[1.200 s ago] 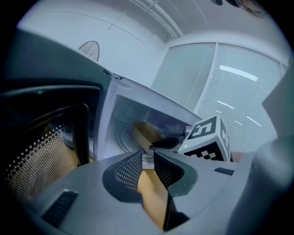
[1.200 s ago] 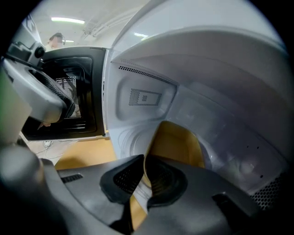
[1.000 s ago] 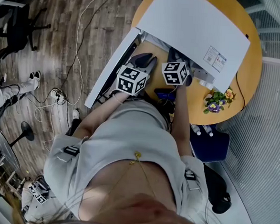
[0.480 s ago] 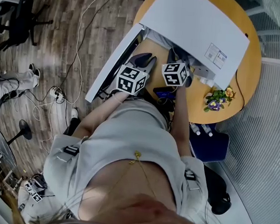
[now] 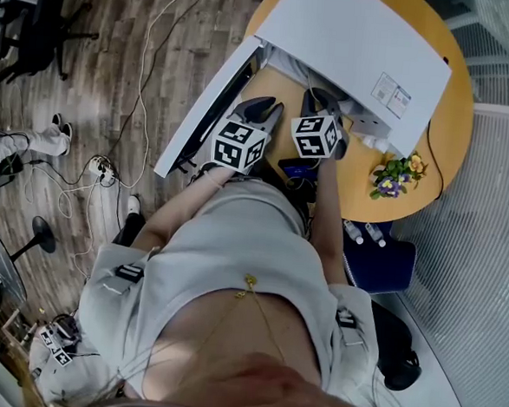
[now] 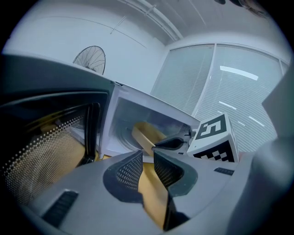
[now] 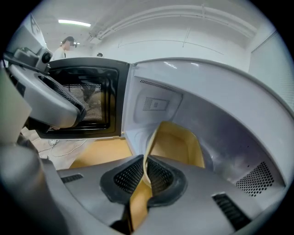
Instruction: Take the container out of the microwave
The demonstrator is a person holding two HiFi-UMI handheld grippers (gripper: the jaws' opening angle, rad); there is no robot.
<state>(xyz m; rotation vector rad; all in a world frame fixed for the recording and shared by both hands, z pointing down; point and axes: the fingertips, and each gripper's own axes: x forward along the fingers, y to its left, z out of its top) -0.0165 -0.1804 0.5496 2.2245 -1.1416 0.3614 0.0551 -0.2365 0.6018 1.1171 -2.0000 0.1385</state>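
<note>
Right gripper (image 7: 146,170) clamped on container (image 7: 177,146) rim inside microwave (image 7: 220,124); left gripper (image 6: 147,161) slightly parted, empty.

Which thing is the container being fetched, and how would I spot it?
Find the round wooden table with the white microwave on it, its door swung open. Inside the white chamber sits the container, a tan tub with rounded corners. It is the only coloured thing in there, and the right gripper is pinching its near rim.
</note>
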